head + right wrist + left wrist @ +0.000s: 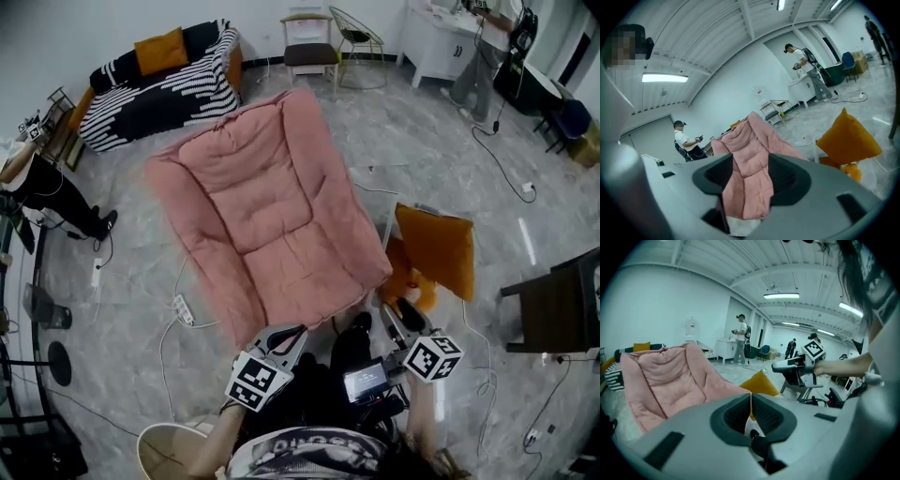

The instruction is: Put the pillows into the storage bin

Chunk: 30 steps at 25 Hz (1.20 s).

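The pink pillow (272, 206) is very large, soft and plush. It is quilted into puffy panels with a raised padded border, and it hangs tilted above the grey marbled floor (122, 272), so it is not in any bin. The left hand-held gripper (750, 404) is clenched, its ribbed dark pads almost together with only a thin pink edge of the pillow pinched between them. The right hand-held gripper (751, 177) stands wider, with a thick fold of the same pink pillow filling the gap between its pads. In the head view both grasp the pillow's near edge, one toward each corner. Each carries a cube with black-and-white square markers (255, 380). Just beside the pillow's right edge, an orange pillow (436, 248) of smooth fabric with pointed corners stands upright. Something crumpled and orange (412, 286) lies at its foot, its nature unclear. Well apart, against the far wall, sits a sofa (159, 103) under a black-and-white striped cover, with another orange cushion (161, 52) on it. A white power strip (183, 309) lies on the floor below the pillow's left side. The print on the person's shirt (309, 450) is too blurred to read.
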### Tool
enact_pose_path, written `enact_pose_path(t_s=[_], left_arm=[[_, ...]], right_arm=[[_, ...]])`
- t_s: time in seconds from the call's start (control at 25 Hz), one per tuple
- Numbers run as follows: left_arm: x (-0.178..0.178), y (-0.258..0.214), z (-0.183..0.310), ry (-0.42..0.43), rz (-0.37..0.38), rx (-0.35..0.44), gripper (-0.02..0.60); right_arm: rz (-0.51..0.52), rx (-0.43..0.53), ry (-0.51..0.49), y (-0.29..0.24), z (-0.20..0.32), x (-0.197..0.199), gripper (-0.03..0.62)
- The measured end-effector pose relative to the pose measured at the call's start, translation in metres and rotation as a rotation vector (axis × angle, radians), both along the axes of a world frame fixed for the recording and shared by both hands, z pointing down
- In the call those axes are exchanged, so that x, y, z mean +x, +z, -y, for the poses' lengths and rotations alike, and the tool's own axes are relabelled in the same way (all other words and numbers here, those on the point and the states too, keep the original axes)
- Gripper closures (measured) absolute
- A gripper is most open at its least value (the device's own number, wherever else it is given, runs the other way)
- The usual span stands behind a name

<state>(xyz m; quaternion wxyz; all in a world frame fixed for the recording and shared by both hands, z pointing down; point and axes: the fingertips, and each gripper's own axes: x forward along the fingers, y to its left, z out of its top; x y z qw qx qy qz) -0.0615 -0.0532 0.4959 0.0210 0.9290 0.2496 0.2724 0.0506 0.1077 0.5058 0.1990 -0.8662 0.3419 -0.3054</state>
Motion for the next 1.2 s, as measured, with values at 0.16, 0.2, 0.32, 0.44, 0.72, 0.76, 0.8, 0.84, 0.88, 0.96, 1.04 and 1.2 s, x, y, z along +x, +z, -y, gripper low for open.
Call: enact_pose_path(t_s=[0.16,0.2,0.32,0.44,0.72,0.76,0.8,0.84,0.88,0.96,1.04,1.2], left_arm=[[-0.039,0.009,0.01,0.005,0.015,0.007,0.563],[-0.045,0.011,0.012,0.013,0.014,0.016,0.563],[-0.061,0.013,0.019,0.008,0.013,0.019,0.563],[-0.076,0.018,0.028,-0.024,0.023,0.015,0.563],[-0.095,0.031,0.016,-0.071,0.051,0.013,0.563],[-0.094,0.03,0.01,-0.07,0.046,0.014,0.563],[-0.094,0.028,0.002,-0.067,0.038,0.015,0.563],[-0.092,0.026,-0.006,-0.064,0.028,0.017,0.563],[-0.091,0.023,-0.016,-0.062,0.016,0.018,0.563],[-0.089,0.014,-0.039,-0.063,-0.01,0.011,0.563],[-0.089,0.003,-0.064,-0.07,-0.033,-0.002,0.563],[-0.1,-0.011,-0.112,-0.095,-0.056,-0.027,0.563]], right_arm=[[-0.003,-0.006,-0.05,-0.014,0.019,-0.042,0.37],[-0.003,-0.011,-0.064,-0.017,0.021,-0.05,0.37],[-0.017,-0.04,-0.107,-0.026,0.029,-0.066,0.381],[-0.033,-0.063,-0.143,-0.031,0.037,-0.075,0.407],[-0.078,-0.094,-0.179,-0.041,0.018,-0.093,0.481],[-0.091,-0.106,-0.184,-0.041,0.012,-0.096,0.493],[-0.103,-0.118,-0.19,-0.041,0.005,-0.1,0.507],[-0.114,-0.128,-0.195,-0.041,-0.002,-0.104,0.523],[-0.126,-0.138,-0.199,-0.041,-0.011,-0.108,0.544],[-0.15,-0.156,-0.211,-0.04,-0.028,-0.117,0.594],[-0.171,-0.172,-0.229,-0.04,-0.046,-0.127,0.594],[-0.223,-0.21,-0.272,-0.045,-0.078,-0.148,0.594]])
